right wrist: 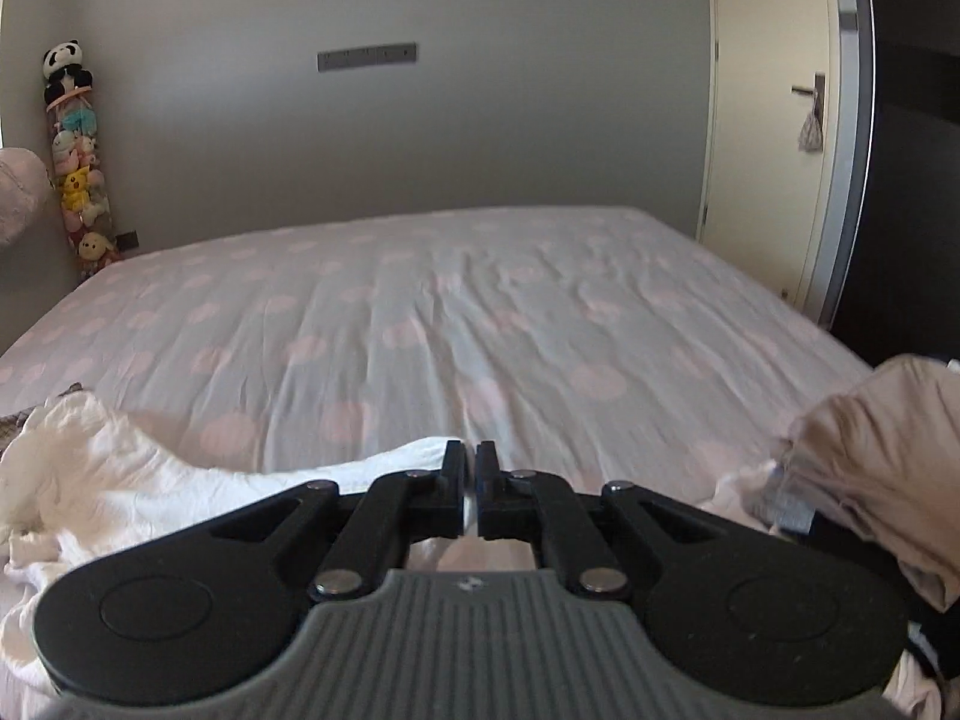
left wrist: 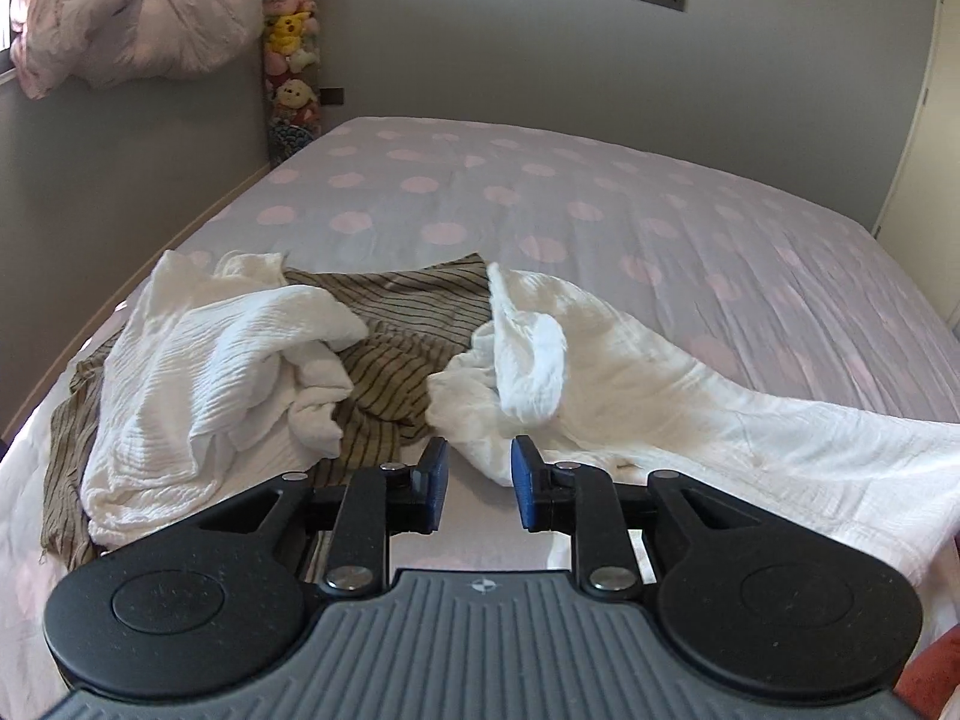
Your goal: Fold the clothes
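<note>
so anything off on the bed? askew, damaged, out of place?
Nothing damaged. The clothes are just unfolded: a crumpled white garment heaped on a striped brown one, and another white garment strung out toward the right gripper.

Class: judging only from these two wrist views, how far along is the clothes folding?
Done: nothing looks folded. The white garment and the striped brown garment lie crumpled on the bed. In hand: the right gripper is closed at the white garment's edge; the left gripper is open just short of it. Left: spreading and folding everything.
</note>
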Tool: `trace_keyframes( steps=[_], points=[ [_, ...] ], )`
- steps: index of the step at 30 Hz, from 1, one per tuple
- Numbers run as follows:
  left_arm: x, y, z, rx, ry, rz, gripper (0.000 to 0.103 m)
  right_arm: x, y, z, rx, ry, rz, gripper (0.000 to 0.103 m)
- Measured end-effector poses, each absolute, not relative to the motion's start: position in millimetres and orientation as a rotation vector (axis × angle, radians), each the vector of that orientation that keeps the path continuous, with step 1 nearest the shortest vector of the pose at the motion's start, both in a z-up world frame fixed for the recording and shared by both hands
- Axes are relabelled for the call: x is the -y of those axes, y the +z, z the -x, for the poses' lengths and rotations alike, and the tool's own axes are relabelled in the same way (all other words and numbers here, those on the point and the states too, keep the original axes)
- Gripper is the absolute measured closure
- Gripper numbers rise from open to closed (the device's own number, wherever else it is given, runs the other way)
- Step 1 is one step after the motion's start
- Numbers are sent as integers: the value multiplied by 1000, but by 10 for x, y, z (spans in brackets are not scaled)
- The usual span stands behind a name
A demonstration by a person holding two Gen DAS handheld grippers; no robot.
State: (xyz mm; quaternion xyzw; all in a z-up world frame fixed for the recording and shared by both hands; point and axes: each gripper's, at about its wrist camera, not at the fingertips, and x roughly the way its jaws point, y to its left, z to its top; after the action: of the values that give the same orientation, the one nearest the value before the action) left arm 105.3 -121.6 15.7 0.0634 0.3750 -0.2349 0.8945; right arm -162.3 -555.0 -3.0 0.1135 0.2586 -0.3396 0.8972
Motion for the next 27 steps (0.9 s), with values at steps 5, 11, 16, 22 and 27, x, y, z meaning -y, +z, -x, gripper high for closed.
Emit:
trace_keyframes(
  steps=[5, 11, 16, 22, 27],
  points=[
    [1472, -13, -1158, -815, -520, -180, 61, 5469, -176, 1683, -581, -681, -242, 90],
    [1610, -243, -1346, -871, -494, -202, 59, 5223, -285, 1398, -635, -538, -206, 73],
    [1593, -471, -1611, -920, -451, -165, 55, 4914, -430, 938, -690, -371, -182, 69],
    [1620, -836, -2027, -967, -402, -110, 54, 4522, -656, 378, -761, -194, -139, 57],
    [1677, -1149, -2364, -1014, -375, -84, 54, 4385, -944, 168, -871, -109, -118, 50]
  ],
)
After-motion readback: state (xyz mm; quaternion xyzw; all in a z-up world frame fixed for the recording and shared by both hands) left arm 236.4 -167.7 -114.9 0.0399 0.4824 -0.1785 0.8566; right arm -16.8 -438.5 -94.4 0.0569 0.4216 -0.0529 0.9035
